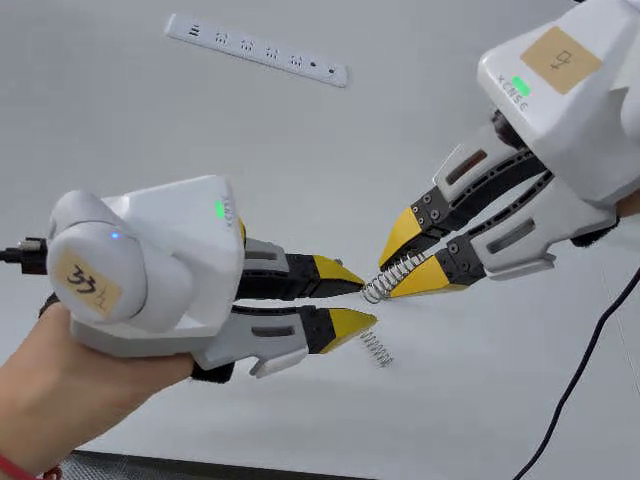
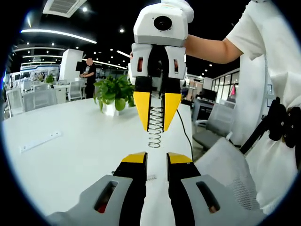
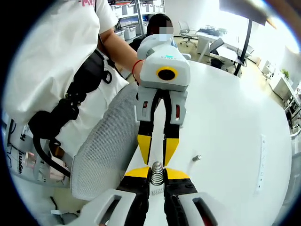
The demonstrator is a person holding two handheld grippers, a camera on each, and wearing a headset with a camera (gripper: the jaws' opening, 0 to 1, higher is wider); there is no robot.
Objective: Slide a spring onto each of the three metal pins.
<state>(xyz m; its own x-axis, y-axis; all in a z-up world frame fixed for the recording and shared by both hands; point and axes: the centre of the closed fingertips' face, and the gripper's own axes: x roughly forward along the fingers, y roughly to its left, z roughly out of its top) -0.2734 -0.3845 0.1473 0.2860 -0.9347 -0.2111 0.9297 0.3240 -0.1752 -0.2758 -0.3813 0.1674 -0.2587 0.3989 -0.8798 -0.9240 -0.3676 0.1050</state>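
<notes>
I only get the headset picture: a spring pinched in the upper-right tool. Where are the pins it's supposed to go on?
Observer: The right gripper view shows one metal pin on the table, off to one side of the left gripper.
Visitor: Is the spring lined up with that other tool?
Observer: Roughly. In that same view, the spring held by the right gripper is seen end-on, its open end facing the gap between the left gripper's open jaws.

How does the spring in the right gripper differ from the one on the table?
The held spring is clamped in the right gripper, off the table; the loose spring lies flat on it. The held one points toward the left gripper; the loose one lies by its tips. Both are metal coils.
</notes>
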